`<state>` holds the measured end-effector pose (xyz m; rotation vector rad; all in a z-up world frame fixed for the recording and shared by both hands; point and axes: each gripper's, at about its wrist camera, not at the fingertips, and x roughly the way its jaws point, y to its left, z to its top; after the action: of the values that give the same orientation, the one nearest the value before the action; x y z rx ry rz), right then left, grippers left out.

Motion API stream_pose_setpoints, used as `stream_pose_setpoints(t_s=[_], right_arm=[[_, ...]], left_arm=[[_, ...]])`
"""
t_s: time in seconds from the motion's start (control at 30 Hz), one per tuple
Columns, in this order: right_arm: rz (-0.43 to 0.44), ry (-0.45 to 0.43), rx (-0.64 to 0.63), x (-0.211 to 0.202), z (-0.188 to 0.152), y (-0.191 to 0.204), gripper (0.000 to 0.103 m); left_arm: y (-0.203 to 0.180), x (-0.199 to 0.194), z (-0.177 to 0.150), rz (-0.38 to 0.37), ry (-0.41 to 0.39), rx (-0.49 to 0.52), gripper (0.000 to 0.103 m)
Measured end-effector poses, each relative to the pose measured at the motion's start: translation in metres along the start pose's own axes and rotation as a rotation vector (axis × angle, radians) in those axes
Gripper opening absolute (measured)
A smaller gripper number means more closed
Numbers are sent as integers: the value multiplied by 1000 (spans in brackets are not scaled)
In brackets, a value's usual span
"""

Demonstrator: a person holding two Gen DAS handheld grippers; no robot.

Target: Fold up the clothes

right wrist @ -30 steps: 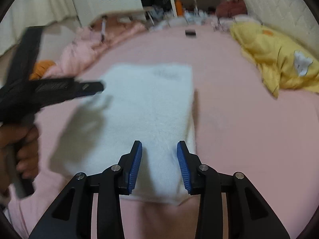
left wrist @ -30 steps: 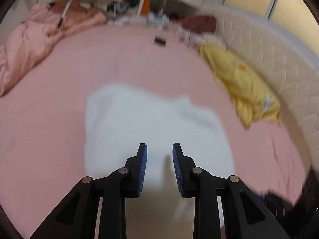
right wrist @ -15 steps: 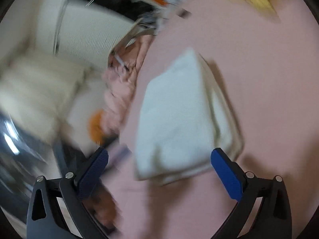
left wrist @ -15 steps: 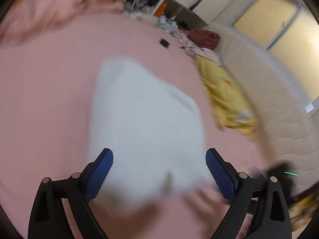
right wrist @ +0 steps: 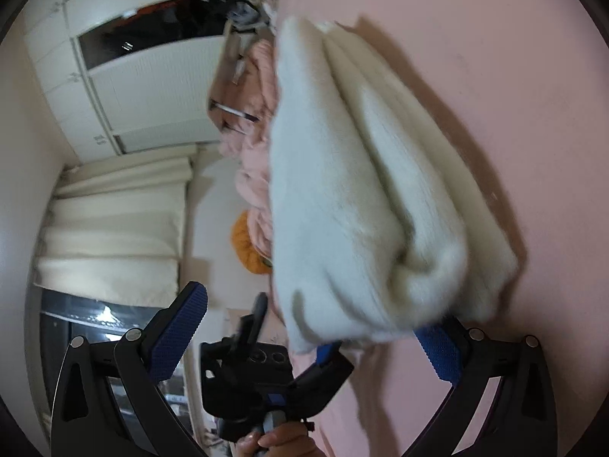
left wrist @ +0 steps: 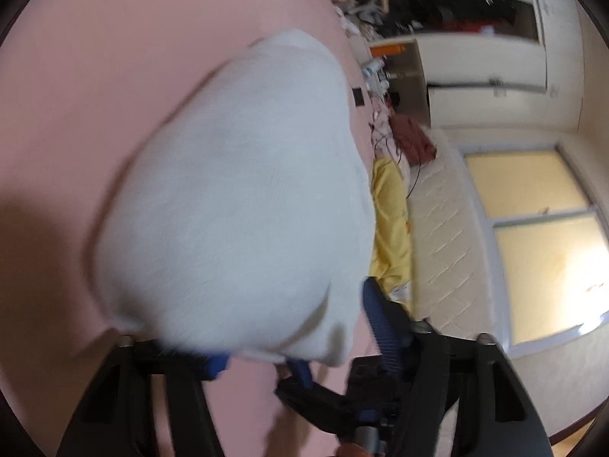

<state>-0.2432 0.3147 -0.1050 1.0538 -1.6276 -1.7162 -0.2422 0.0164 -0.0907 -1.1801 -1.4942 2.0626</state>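
A white fluffy folded garment (left wrist: pixel 243 198) lies on the pink bed sheet (left wrist: pixel 95 76), blurred by motion. My left gripper (left wrist: pixel 297 342) is open wide at its near end; the garment's edge drapes over the left pad, while the right pad (left wrist: pixel 377 320) shows clear. In the right wrist view the garment (right wrist: pixel 361 190) shows stacked folds, its near end bunched between the wide-open fingers of my right gripper (right wrist: pixel 308 339). Both views are rolled sideways. A hand (right wrist: pixel 274 438) holds the left gripper's handle just below the garment.
A yellow quilt (left wrist: pixel 392 228) lies by the cream padded headboard (left wrist: pixel 449 236), with a bright window (left wrist: pixel 540 247) beyond. A pink duvet heap (right wrist: pixel 255 144), an orange object (right wrist: pixel 247 243) and a white wardrobe (right wrist: pixel 152 87) sit off the bed's other side.
Both grippers went from nearly shut above the flat garment to wide open, rolled sideways and closed in on its near end from opposite sides. The garment's near end now bunches between their fingers.
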Motion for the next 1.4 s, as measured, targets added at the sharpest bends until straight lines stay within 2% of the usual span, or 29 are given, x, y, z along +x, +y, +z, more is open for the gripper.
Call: stream_pose_setpoints(t_s=[0.03, 0.1, 0.13, 0.2, 0.23, 0.27, 0.3, 0.33, 0.43, 0.47, 0.5, 0.53, 0.63, 0.67, 0.7, 0.73, 0.77, 0.8, 0.83, 0.9, 0.93, 0.97, 1.0, 1.07, 1.13, 1.23, 1.27, 1.33, 1.4], right_arm=[[6, -3, -5, 1, 0, 0, 99], [-38, -18, -44, -2, 0, 4, 48], [-63, -40, -68, -6, -1, 7, 13], [-77, -95, -80, -14, -2, 12, 12], [-82, -111, -61, -16, -3, 12, 17], [-102, -108, -39, -15, -2, 11, 28], [-130, -98, -18, -13, -1, 10, 38], [-137, -97, 4, -12, -2, 9, 44], [-108, -142, 47, -18, -1, 3, 44], [-94, -154, 41, -21, 1, 3, 43], [-79, -166, 34, -25, 4, 2, 38], [-92, -168, 21, -27, 6, 3, 25], [-101, -168, 56, -27, 7, 0, 27], [-109, -165, 96, -27, 5, -4, 35], [-119, -167, 122, -27, 3, -6, 41], [-130, -174, 135, -28, 1, -7, 42], [-145, -183, 131, -30, 0, -6, 42], [-161, -195, 109, -33, -1, -5, 42], [-178, -207, 87, -36, -1, -3, 42], [-211, -230, 44, -42, -2, 1, 30], [-227, -242, 22, -45, -3, 2, 28], [-244, -253, 1, -48, -3, 4, 28], [-276, -256, -11, -49, -3, 6, 30], [-426, -253, -38, -47, -3, 15, 62], [-581, -335, -115, -61, -15, 30, 73], [-641, -403, -124, -89, -37, 41, 76], [-629, -390, -140, -91, -39, 45, 77], [-600, -337, -206, -88, -39, 56, 77], [-663, -268, -349, -68, -41, 73, 77]], left_arm=[[-3, 3, 0, 10, 0, 20, 23], [-6, 3, -2, 13, -19, 35, 19], [-9, 3, -4, 20, -33, 47, 19], [-17, 7, -6, 42, -34, 80, 24], [-20, 8, -7, 48, -31, 83, 33], [-18, 11, -8, 39, -31, 54, 55], [-16, 14, -9, 31, -31, 24, 60], [-14, 17, -10, 19, -33, -4, 60], [-14, 31, -14, -8, -33, -61, 60], [-15, 38, -17, -6, -23, -64, 57], [-17, 45, -20, -7, -12, -55, 26], [-19, 50, -22, -8, -4, -41, 19], [-25, 51, -28, 0, -16, -13, 21], [-25, 50, -29, 8, -15, -20, 35], [-25, 50, -30, 13, -14, -23, 62], [-26, 50, -32, 14, -12, -17, 67], [-28, 50, -33, 18, -9, -8, 65], [-29, 53, -35, 32, 0, 11, 35], [-31, 56, -36, 46, 9, 30, 14], [-34, 62, -40, 73, 26, 67, 16], [-35, 64, -40, 85, 36, 80, 16], [-35, 64, -40, 89, 50, 79, 24], [-35, 63, -39, 95, 66, 81, 45], [-38, 55, -42, 118, 108, 101, 70], [-44, 31, -46, 138, 110, 173, 71], [-48, -17, -52, 220, 75, 299, 79], [-46, -35, -53, 262, 48, 343, 84], [-36, -66, -57, 392, -9, 439, 84], [-24, -94, -68, 551, -76, 565, 84]])
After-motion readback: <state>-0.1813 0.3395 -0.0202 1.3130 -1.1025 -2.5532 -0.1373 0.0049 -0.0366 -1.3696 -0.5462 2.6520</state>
